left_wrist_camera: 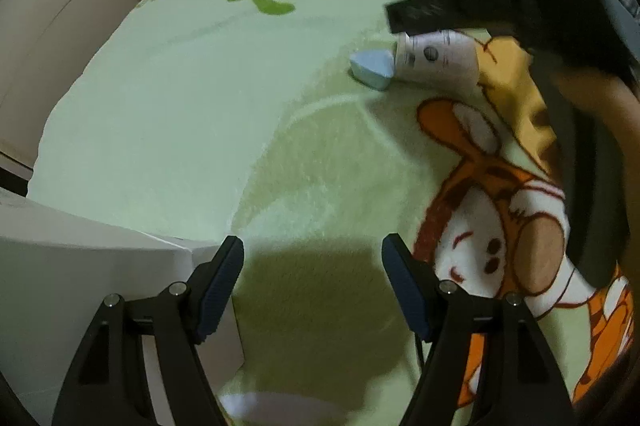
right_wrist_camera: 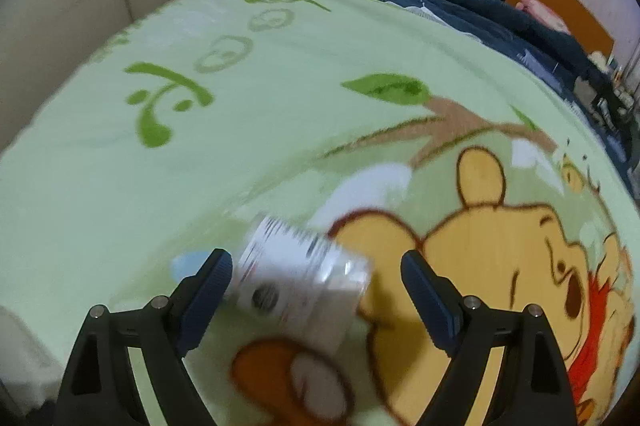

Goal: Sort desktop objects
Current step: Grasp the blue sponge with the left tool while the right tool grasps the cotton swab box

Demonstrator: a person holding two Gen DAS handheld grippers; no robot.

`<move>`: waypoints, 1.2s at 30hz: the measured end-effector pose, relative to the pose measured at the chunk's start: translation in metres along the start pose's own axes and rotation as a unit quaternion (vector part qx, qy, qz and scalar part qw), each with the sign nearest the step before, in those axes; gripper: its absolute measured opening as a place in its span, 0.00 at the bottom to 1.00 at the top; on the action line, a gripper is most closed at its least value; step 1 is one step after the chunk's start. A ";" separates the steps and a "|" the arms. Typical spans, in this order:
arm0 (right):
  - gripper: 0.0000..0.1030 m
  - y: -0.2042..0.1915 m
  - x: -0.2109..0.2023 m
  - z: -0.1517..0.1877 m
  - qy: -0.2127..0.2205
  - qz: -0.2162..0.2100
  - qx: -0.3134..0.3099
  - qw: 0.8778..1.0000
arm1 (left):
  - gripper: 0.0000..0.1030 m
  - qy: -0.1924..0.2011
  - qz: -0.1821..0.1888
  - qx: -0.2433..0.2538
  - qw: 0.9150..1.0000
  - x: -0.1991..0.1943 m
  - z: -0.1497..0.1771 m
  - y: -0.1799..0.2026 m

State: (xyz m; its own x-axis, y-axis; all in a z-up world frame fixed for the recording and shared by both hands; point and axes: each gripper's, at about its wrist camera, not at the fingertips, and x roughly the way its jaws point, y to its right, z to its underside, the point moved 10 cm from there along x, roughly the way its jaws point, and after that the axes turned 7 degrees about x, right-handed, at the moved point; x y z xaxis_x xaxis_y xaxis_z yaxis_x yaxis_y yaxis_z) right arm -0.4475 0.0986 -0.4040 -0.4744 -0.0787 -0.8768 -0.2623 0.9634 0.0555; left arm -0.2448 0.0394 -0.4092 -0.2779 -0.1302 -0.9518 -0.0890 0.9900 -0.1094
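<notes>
Bottle, white with a printed label, lies on its side on the green cartoon blanket that covers the bed. It sits ahead of the right gripper, roughly between the two spread fingers and closer to the left-hand one; whether that finger touches it cannot be told through the blur. Jaws stand wide apart, nothing clamped. A pale blue triangular block rests just beside the bottle's cap end, touching or nearly so. Left gripper hangs over bare blanket, jaws also apart and empty, with a white box at its left-hand finger; the box looks like the likely place for sorted items, though that is a judgement only. Risks from here: the bottle is round and lying down on soft pile, so an off-centre close could roll it away or squeeze it out sideways. The fingers might also catch the blue block along with the bottle, or nudge it off. Plush fabric could bunch under the fingertips and be pinched with the bottle. The right-hand view is smeared, so alignment is hard to confirm; closing before the gripper settles could miss.
</notes>
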 end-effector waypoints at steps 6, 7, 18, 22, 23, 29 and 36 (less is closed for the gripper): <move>0.88 -0.015 0.018 0.002 -0.011 0.025 -0.010 1.000 | 0.71 0.000 0.005 0.005 1.000 0.007 0.001 0.005; 0.88 -0.015 0.019 0.004 -0.014 0.032 -0.017 0.999 | 0.71 0.000 0.006 0.006 1.000 0.009 0.000 0.006; 0.89 0.088 -0.008 0.054 -0.025 0.013 0.094 0.995 | 0.71 0.008 0.021 0.008 1.000 0.009 -0.012 0.017; 0.89 0.094 -0.023 0.064 -0.003 -0.053 0.118 0.992 | 0.71 0.005 0.025 0.011 1.000 0.010 -0.016 0.025; 0.89 0.089 -0.024 0.063 0.001 -0.056 0.111 0.992 | 0.71 0.004 0.025 0.012 1.000 0.010 -0.019 0.027; 0.89 0.070 -0.013 0.062 -0.004 -0.039 0.141 0.989 | 0.71 0.007 0.019 0.014 1.000 0.007 -0.034 0.023; 0.89 0.070 0.025 0.046 -0.006 0.014 0.188 0.982 | 0.71 0.000 0.014 0.015 1.000 0.013 -0.033 0.019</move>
State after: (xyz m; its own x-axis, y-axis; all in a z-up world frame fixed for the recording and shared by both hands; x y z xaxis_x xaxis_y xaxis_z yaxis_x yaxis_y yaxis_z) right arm -0.4390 0.1754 -0.4438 -0.4661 -0.0504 -0.8833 0.0801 0.9919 -0.0989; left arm -0.2813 0.0548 -0.4145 -0.2794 -0.1027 -0.9547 -0.0519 0.9944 -0.0917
